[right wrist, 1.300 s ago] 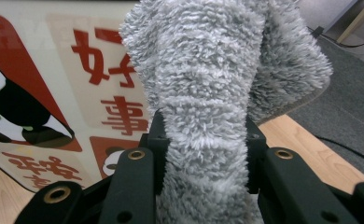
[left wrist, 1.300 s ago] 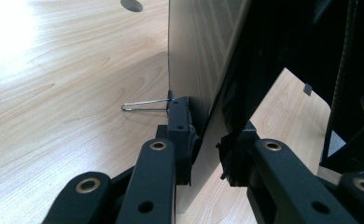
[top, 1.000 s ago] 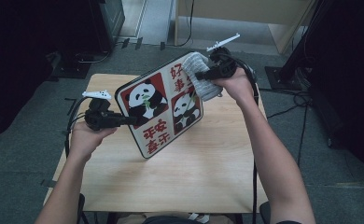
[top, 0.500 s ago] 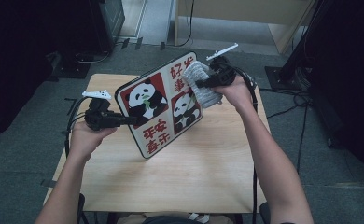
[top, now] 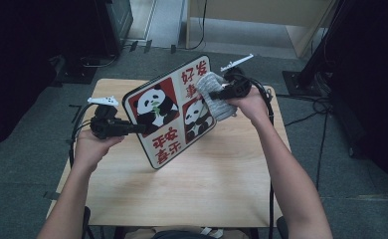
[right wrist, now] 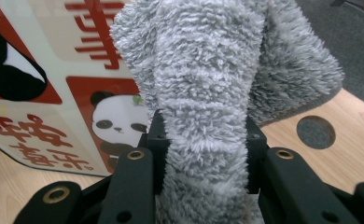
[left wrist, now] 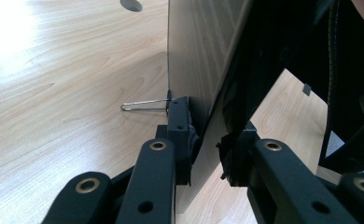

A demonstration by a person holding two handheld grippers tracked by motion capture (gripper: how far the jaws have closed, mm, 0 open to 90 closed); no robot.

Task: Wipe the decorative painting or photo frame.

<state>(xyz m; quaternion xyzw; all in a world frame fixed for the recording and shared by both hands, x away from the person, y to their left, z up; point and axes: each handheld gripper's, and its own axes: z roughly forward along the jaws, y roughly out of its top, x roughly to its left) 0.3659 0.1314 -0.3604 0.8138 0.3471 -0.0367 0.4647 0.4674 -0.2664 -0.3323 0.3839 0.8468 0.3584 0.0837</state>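
A square panda board (top: 169,112) with red characters stands tilted on its lower corner on the wooden table (top: 217,184). My left gripper (top: 132,128) is shut on the board's left edge and holds it up; in the left gripper view the board's edge (left wrist: 208,135) sits pinched between the pads. My right gripper (top: 217,94) is shut on a grey fluffy cloth (top: 216,97), which lies against the board's upper right face. In the right gripper view the cloth (right wrist: 208,107) bulges out between the jaws, with the board's panda picture (right wrist: 110,126) just behind it.
A thin wire clip (left wrist: 143,105) lies on the table by the board's back. The table has a round cable hole (right wrist: 315,131) near its far edge. Dark equipment and cables (top: 97,30) stand on the floor beyond the table.
My right hand has brought the grey cloth down the board's upper right face. The left hand and the board have stayed put.
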